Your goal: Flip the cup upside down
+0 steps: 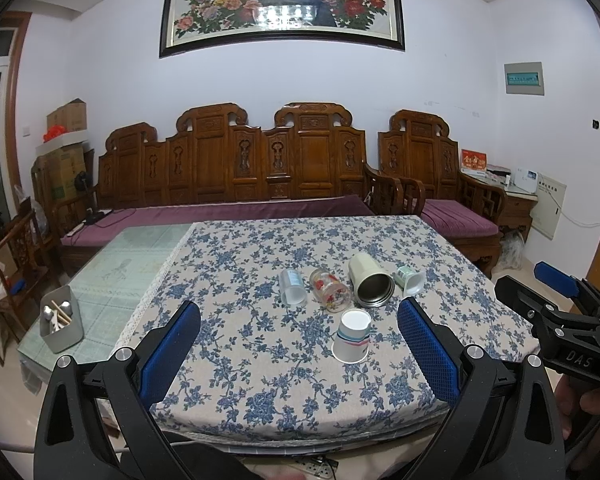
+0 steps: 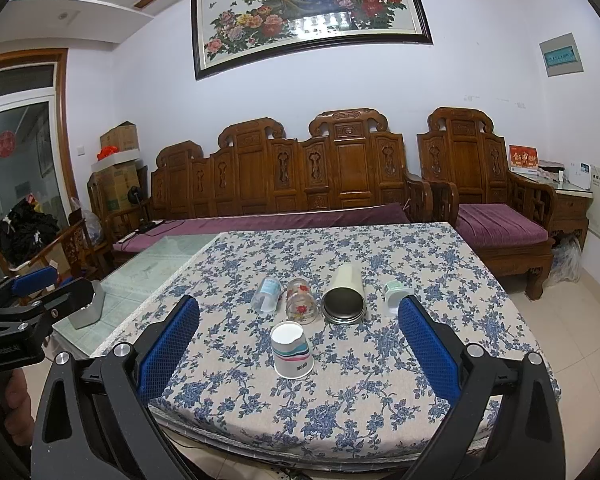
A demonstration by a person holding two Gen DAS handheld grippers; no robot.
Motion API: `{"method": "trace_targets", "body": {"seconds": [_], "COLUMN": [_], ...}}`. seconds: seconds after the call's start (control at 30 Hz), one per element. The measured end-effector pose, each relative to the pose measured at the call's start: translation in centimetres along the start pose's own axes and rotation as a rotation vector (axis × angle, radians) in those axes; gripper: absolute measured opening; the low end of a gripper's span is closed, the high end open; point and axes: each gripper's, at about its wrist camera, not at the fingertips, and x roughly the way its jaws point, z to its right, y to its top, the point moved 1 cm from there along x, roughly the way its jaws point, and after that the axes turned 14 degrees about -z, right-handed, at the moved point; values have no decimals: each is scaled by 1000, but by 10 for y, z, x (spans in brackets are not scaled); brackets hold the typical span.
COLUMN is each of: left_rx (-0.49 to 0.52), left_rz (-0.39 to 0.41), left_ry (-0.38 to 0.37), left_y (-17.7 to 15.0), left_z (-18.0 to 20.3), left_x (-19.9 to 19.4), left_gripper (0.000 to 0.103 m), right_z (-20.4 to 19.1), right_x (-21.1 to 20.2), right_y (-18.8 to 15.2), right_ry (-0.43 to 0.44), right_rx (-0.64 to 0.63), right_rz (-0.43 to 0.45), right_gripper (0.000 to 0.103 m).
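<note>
A white paper cup (image 1: 352,340) with coloured stripes stands upside down on the blue floral tablecloth (image 1: 260,360); it also shows in the right wrist view (image 2: 293,350). Behind it lie a clear plastic cup (image 1: 292,286), a glass with red flowers (image 1: 330,289), a cream steel tumbler (image 1: 370,284) and a small green-and-white cup (image 1: 410,279), all on their sides. My left gripper (image 1: 298,338) is open and empty, held back at the table's near edge. My right gripper (image 2: 298,338) is open and empty, also near the front edge, and shows at the right of the left wrist view (image 1: 560,312).
A grey utensil holder (image 1: 62,324) stands on the glass table top (image 1: 120,272) left of the cloth. A carved wooden sofa (image 1: 240,168) with purple cushions and an armchair (image 1: 440,184) stand behind the table. Boxes (image 1: 66,152) are stacked at far left.
</note>
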Motion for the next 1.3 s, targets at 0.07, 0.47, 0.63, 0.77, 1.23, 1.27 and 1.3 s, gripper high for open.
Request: {"method": "trace_targets", "body": {"seconds": [0.07, 0.47, 0.63, 0.77, 1.23, 1.27, 1.3], "left_rx": [2, 1, 1, 0, 3, 3, 3], "left_rz": [2, 0, 1, 2, 5, 6, 6], "left_ry": [3, 2, 2, 2, 2, 2, 2], "left_y": [1, 0, 0, 0, -1, -1, -1], "left_z": [0, -3, -3, -3, -3, -3, -3], "left_x": [-1, -2, -2, -2, -2, -2, -2], "left_gripper": [95, 95, 95, 95, 95, 95, 95], "right_z": [0, -1, -3, -2, -3, -1, -1], "right_x": [0, 1, 2, 2, 2, 2, 2], "right_y": [0, 0, -1, -1, -2, -2, -2], "right_ry": [0, 1, 1, 2, 2, 1, 0], "right_rx": [0, 2, 1, 4, 4, 4, 4], "right_rz": [-1, -1, -1, -2, -1, 0, 0], "right_gripper": [100, 100, 100, 100, 100, 100, 100]}}
